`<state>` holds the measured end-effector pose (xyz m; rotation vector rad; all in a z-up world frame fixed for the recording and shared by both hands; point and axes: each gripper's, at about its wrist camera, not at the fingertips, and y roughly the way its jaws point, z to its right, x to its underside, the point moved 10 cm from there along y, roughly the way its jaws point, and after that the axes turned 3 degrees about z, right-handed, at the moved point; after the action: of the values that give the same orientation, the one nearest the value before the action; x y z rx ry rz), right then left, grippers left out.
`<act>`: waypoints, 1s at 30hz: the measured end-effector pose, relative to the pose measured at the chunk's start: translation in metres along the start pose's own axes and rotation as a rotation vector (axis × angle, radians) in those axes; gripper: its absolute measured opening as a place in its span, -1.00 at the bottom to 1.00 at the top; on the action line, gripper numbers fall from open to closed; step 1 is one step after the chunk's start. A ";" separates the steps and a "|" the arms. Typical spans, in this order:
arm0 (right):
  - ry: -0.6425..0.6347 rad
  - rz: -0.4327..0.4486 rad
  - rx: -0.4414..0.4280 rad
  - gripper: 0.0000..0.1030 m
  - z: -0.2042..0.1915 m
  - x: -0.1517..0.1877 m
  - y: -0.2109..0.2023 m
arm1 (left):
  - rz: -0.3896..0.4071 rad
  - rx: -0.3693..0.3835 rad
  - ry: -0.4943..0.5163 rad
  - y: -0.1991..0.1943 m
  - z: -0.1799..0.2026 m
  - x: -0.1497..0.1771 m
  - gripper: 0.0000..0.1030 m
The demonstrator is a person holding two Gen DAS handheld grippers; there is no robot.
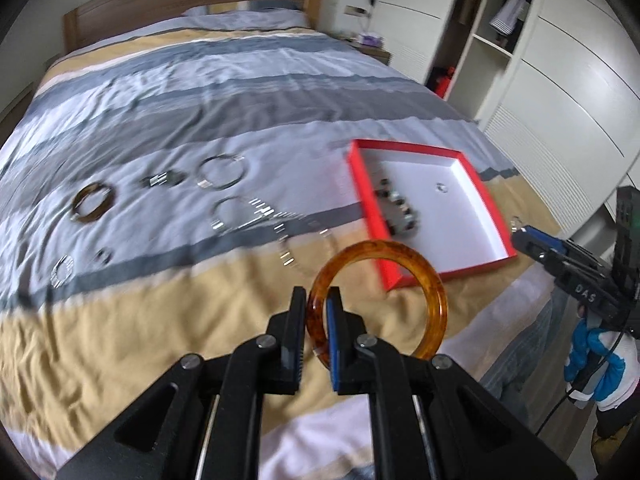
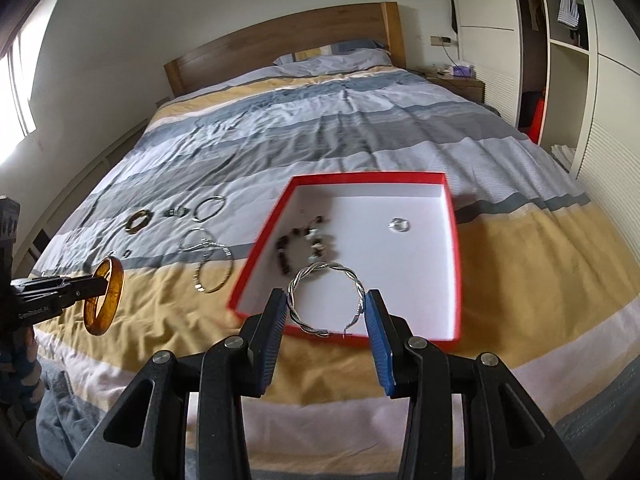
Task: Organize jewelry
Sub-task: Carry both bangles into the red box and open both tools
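Observation:
My left gripper (image 1: 316, 300) is shut on an amber bangle (image 1: 416, 264), held above the bed's yellow stripe; it also shows in the right wrist view (image 2: 105, 297). My right gripper (image 2: 326, 300) is shut on a twisted silver bangle (image 2: 320, 270), held across its width over the near edge of the red box (image 2: 450, 216). The box's white floor holds a dark beaded bracelet (image 2: 304, 246) and a small silver ring (image 2: 399, 225). The right gripper shows at the right edge of the left wrist view (image 1: 524, 236).
Several pieces lie on the striped duvet left of the box: a brown bangle (image 1: 93, 205), a silver bangle (image 1: 221, 172), a thin hoop (image 2: 214, 274), small rings (image 1: 63, 276). A wardrobe (image 2: 560, 60) stands right, a bedside table (image 2: 460, 78) beyond.

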<state>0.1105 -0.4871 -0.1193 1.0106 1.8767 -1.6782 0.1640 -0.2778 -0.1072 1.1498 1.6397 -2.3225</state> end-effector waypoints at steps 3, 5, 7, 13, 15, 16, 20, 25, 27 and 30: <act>-0.010 -0.013 0.008 -0.23 0.011 -0.004 0.010 | -0.006 0.020 0.033 0.018 0.020 -0.013 -0.83; -0.020 -0.027 0.009 -0.23 0.018 -0.007 0.018 | -0.012 0.033 0.058 0.032 0.033 -0.023 -0.83; -0.027 -0.042 0.007 -0.23 0.023 -0.009 0.026 | -0.019 0.044 0.077 0.044 0.045 -0.029 -0.83; -0.060 -0.120 -0.013 -0.23 0.034 -0.005 0.057 | -0.070 0.050 0.169 0.085 0.077 -0.034 -0.83; -0.085 -0.148 -0.016 -0.23 0.036 -0.002 0.067 | -0.090 0.037 0.212 0.098 0.085 -0.032 -0.83; -0.102 -0.163 -0.017 -0.23 0.036 0.001 0.071 | -0.099 0.032 0.233 0.104 0.088 -0.031 -0.83; -0.168 -0.218 -0.016 -0.23 0.038 0.011 0.083 | -0.133 0.013 0.284 0.124 0.094 -0.029 -0.83; -0.256 -0.303 0.012 -0.23 0.050 0.025 0.092 | -0.167 -0.022 0.322 0.143 0.095 -0.032 -0.82; -0.278 -0.325 0.014 -0.23 0.051 0.028 0.094 | -0.179 -0.035 0.326 0.151 0.094 -0.033 -0.82; -0.317 -0.363 0.008 -0.23 0.047 0.032 0.097 | -0.196 -0.037 0.319 0.159 0.095 -0.032 -0.83</act>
<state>0.1552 -0.5250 -0.2157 0.3853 1.9147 -1.9123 0.2096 -0.4358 -0.1981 1.4780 1.9726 -2.3006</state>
